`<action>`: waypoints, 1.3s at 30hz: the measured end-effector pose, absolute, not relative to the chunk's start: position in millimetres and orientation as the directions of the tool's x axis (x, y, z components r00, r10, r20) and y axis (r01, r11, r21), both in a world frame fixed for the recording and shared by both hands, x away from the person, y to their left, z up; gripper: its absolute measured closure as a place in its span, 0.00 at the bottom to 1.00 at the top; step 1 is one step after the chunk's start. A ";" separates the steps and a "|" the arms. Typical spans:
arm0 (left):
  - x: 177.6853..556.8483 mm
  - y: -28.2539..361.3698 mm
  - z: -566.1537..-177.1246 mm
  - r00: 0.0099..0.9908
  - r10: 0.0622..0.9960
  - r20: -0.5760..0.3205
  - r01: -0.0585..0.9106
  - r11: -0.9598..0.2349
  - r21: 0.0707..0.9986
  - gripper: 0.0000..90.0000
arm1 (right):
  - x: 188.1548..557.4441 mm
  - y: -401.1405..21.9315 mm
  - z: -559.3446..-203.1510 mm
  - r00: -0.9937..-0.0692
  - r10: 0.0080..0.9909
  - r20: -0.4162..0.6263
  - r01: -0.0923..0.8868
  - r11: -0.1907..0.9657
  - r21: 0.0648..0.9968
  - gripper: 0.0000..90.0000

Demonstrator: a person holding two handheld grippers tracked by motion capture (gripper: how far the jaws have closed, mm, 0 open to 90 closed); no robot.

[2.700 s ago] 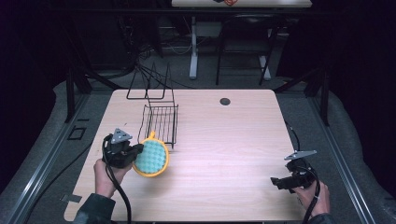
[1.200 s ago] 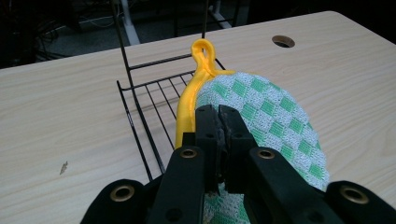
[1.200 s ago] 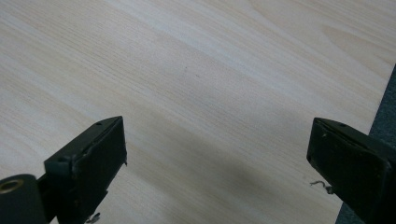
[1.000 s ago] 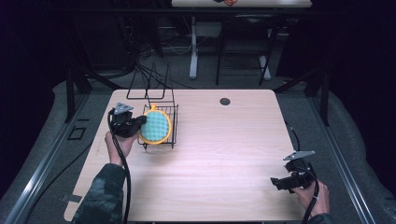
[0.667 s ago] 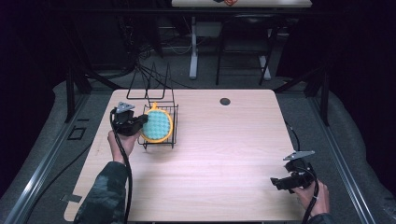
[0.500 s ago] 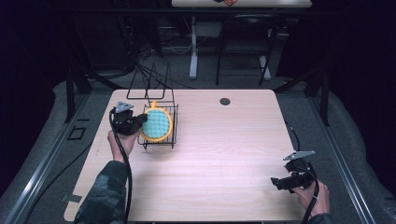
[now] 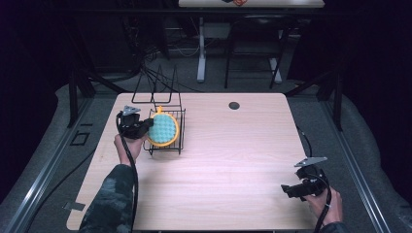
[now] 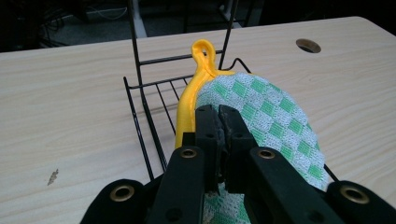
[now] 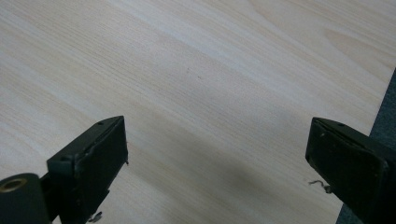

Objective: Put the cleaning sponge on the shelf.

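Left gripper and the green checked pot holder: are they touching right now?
Touching. In the left gripper view, the left gripper has its jaws shut on the pot holder, pinching its cloth beside the yellow trim.

The high view looks forward and down from above the person's side, taking in the whole wooden table from well back. The left gripper view rides low behind the left gripper, facing along its pinched jaws, close on the round checked pot holder just ahead and the wire rack beyond it, the same spot the high view shows at its left. The right gripper view sits near the tabletop, facing past the right gripper at bare wood in front.
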State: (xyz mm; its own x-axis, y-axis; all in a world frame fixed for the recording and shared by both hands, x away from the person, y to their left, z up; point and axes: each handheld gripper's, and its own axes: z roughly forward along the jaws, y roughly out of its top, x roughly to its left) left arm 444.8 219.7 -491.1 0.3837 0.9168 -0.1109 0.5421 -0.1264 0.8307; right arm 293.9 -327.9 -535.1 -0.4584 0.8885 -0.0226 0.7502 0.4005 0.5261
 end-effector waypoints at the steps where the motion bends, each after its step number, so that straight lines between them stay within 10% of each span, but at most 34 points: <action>1: 446.4 219.2 -493.2 0.383 0.916 -0.118 0.555 -0.126 0.822 0.97 | 293.8 -327.7 -534.9 -0.458 0.888 -0.024 0.750 0.401 0.526 0.06; 39: 483.5 220.2 -532.6 0.356 0.921 -0.155 0.615 -0.106 0.781 0.96 | 293.5 -325.9 -534.8 -0.469 0.883 -0.029 0.747 0.414 0.521 0.07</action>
State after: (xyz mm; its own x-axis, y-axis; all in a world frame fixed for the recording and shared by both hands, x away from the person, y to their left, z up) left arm 483.5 220.2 -532.6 0.3560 0.9215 -0.1554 0.6153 -0.1060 0.7811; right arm 293.5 -325.9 -534.8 -0.4691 0.8827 -0.0289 0.7468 0.4139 0.5205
